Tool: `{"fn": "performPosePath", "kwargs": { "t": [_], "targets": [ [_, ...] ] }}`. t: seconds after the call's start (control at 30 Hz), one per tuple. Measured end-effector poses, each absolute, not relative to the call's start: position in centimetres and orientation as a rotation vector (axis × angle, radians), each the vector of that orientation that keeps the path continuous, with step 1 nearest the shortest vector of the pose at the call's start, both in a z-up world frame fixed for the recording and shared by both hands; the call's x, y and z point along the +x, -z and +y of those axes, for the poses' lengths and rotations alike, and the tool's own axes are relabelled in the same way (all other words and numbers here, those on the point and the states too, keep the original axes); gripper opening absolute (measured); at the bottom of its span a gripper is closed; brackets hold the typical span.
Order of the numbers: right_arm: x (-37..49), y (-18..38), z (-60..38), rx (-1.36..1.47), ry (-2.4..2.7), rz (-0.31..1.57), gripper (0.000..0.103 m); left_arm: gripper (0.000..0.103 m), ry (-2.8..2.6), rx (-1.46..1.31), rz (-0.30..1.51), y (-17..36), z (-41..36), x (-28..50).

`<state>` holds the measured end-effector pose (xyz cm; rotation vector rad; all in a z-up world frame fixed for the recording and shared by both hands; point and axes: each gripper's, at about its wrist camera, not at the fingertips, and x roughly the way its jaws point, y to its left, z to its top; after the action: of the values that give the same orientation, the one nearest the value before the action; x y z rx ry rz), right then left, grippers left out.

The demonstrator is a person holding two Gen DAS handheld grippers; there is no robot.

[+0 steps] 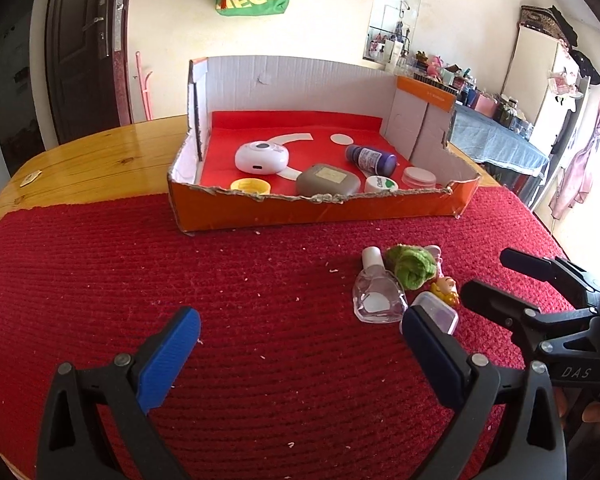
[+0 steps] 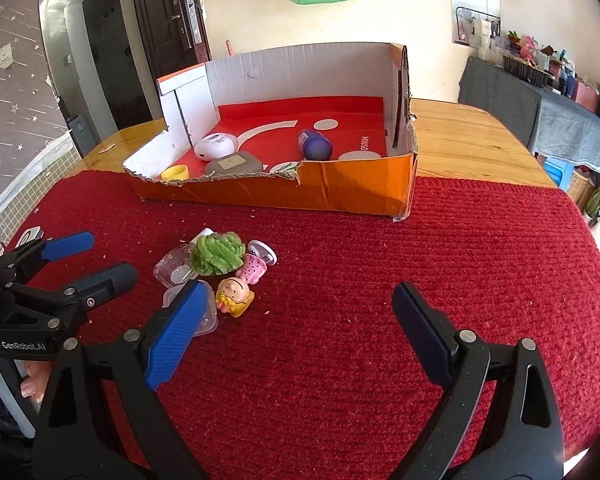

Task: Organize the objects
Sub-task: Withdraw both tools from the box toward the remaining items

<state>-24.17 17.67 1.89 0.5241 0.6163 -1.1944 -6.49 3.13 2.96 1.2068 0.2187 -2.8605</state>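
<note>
Left wrist | cardboard box (image 1: 320, 210) (orange) | holds purple bottle (image 1: 371, 159), grey case (image 1: 327, 180)

Bright daylight from the right, glare on the wooden table (image 1: 100, 152), sharp focus, fisheye-bent dark corners.

Cream wall (image 1: 332, 20), dark door (image 1: 84, 48)

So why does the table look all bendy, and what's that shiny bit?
Left wrist view: the fisheye lens bows the wooden table and darkens the corners; light glares off its varnish. Right wrist view: same curving, and the cardboard box throws a shadow on the red mat.
</note>
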Motion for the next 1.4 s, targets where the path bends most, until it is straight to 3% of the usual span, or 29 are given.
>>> {"fn": "performPosePath", "kwargs": {
  "t": [0.63,0.83,1.1,1.23,1.4],
  "targets": [
    [-23.1,-1.1,14.8,0.542,1.095,0.744,0.095,0.103,2.941,1.459,0.139,-2.5,3.3,-9.9],
    [-22.5,-0.5,14.6,0.478,1.092,0.831,0.095,0.103,2.926,1.489,0.02,-2.8,3.8,-11.0],
    [-24.3,-0.8,14.2,0.498,1.136,0.815,0.095,0.103,2.853,1.5,-0.065,-1.8,3.5,-11.5],
    [-25.1,-1.0,14.3,0.51,1.153,0.803,0.095,0.102,2.854,1.469,-0.02,-2.0,2.8,-11.4],
    [-25.1,-0.9,14.4,0.52,1.156,0.78,0.095,0.094,2.891,1.463,-0.007,-2.3,3.2,-11.5]
  ]
}}
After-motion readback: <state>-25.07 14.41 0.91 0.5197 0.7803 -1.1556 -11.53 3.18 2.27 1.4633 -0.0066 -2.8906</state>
